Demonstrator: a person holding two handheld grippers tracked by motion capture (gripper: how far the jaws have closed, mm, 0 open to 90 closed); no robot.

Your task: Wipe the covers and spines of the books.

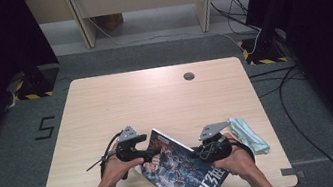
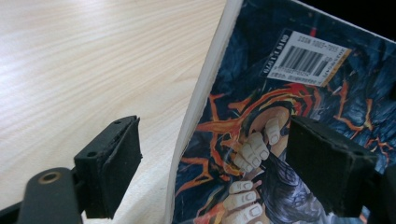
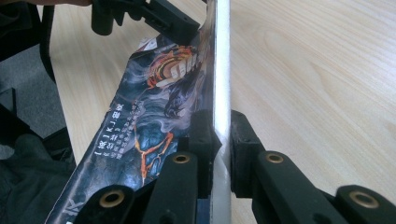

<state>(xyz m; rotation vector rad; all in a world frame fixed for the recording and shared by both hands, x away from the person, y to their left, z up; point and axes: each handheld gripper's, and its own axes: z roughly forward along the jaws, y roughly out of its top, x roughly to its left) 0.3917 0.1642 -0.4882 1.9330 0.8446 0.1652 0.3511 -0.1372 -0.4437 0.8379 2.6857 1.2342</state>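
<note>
Two grippers: both work on one comic magazine [image 1: 183, 172] at the table's near edge, a little right of its middle.
Left gripper [image 1: 132, 147]: its jaws stand wide, one on either side of the magazine's page edge, neither pad pressing; the left gripper view shows the barcode [image 2: 306, 60] cover just beside the right pad and bare wood behind the left one.
Magazine: it is raised off the table [image 1: 155, 100] on its edge, tilted, cover art toward the person.
Right gripper [image 1: 212, 148]: clamped tight on the magazine's pale page edge, so the whole weight likely hangs on this one grip.
Step in hand: probably a re-grip or a page-opening by the left gripper.
Doing it well: keep the right clamp steady and level, bring the left pads squarely over the edge, and close only once the paper sits deep between them; a shallow bite may slip.
Blue cloth [image 1: 249, 133]: lies near the table's right edge, apart from the work.
</note>
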